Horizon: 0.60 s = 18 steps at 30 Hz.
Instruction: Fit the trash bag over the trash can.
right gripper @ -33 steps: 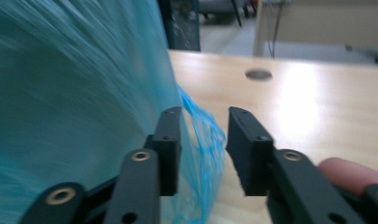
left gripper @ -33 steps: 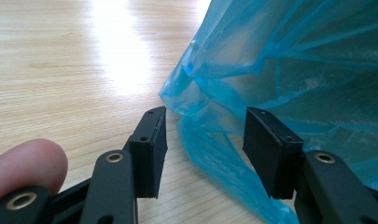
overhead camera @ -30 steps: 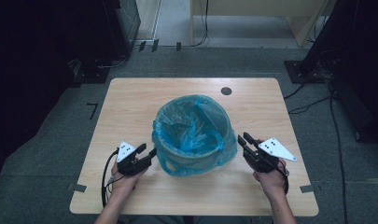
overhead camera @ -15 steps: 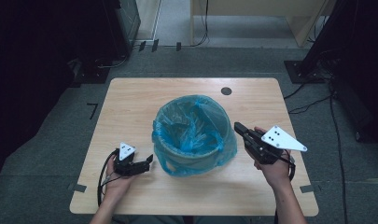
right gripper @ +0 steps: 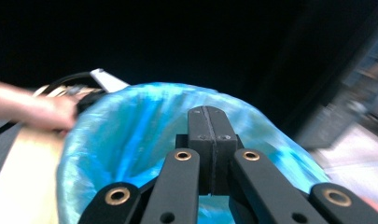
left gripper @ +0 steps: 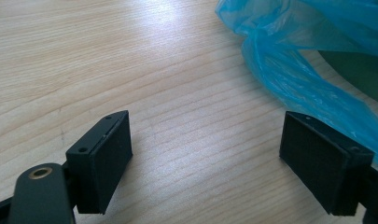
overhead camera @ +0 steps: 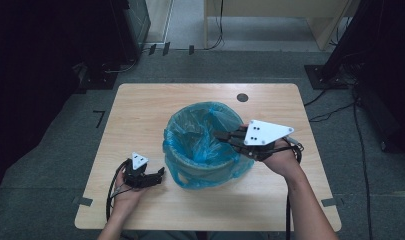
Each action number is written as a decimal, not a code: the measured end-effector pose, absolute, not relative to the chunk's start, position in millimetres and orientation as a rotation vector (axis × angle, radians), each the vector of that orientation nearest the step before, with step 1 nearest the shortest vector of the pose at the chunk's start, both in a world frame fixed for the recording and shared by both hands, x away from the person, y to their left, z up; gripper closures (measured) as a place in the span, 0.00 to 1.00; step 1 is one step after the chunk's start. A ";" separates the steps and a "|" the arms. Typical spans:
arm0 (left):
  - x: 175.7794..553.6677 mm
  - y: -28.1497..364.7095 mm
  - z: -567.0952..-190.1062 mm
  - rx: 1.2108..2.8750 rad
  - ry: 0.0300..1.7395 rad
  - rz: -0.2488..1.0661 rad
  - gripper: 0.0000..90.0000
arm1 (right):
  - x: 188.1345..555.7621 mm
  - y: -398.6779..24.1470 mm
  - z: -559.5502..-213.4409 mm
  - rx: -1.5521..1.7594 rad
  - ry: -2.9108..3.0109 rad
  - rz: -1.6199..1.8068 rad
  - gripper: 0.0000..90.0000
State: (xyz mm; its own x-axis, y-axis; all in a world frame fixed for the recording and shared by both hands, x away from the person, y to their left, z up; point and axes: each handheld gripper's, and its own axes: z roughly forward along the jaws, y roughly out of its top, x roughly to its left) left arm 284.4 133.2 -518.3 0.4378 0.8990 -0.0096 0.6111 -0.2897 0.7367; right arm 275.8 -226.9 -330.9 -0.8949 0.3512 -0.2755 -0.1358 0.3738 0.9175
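Dim room with dark edges, soft glare on the table (left gripper: 168, 18), right gripper view motion-blurred.

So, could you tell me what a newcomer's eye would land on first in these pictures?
The blue bag lining the bin at the table's middle stands out most. The right gripper hangs shut over its rim, while the left gripper lies open on the wood beside it.

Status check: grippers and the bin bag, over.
Left gripper open beside blue bag. Right gripper shut, empty, above bin mouth. Nothing in the way.
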 end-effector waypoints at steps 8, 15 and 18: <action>284.2 132.6 -518.3 2.025 1.263 0.555 0.18 | 285.4 -183.4 -327.3 -0.072 2.370 1.344 1.00; 284.1 132.4 -518.3 2.026 1.263 0.556 0.18 | 294.9 -151.6 -327.9 -0.180 2.472 1.186 1.00; 284.1 132.4 -518.3 2.027 1.263 0.556 0.18 | 298.4 -140.2 -329.1 -0.220 2.526 1.143 1.00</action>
